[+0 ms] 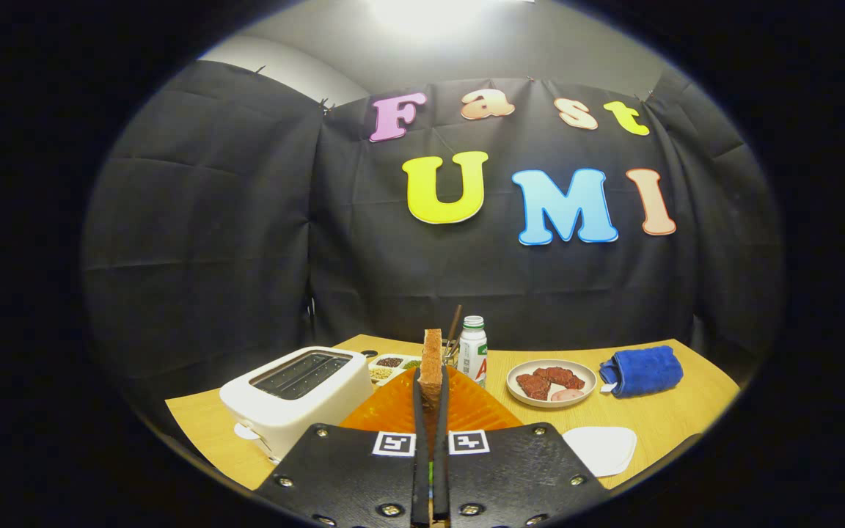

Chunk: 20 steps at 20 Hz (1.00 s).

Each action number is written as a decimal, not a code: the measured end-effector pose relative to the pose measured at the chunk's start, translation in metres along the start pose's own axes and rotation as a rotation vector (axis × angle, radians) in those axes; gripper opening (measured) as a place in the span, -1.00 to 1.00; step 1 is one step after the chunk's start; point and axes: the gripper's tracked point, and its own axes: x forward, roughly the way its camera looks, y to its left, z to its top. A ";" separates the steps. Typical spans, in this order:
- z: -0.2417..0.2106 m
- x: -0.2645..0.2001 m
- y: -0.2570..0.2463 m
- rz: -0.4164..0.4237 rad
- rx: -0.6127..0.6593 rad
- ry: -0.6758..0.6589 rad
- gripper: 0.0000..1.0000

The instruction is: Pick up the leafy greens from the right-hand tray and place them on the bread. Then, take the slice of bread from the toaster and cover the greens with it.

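Gripper [430, 400] clamps upright bread slice [432, 361]; toaster [298, 392] at ten o'clock; it should be lowered flat onto orange tray [477, 411].

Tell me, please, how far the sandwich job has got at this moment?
The toaster slots look empty, so the slice is already out. In hand: the gripper is shut on the slice of bread, held upright on edge above the orange tray. Left: laying it over the greens. The fingers hide the base bread and greens, so I cannot confirm that first step.
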 end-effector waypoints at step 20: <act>-0.079 0.037 0.017 0.069 0.075 0.124 -0.95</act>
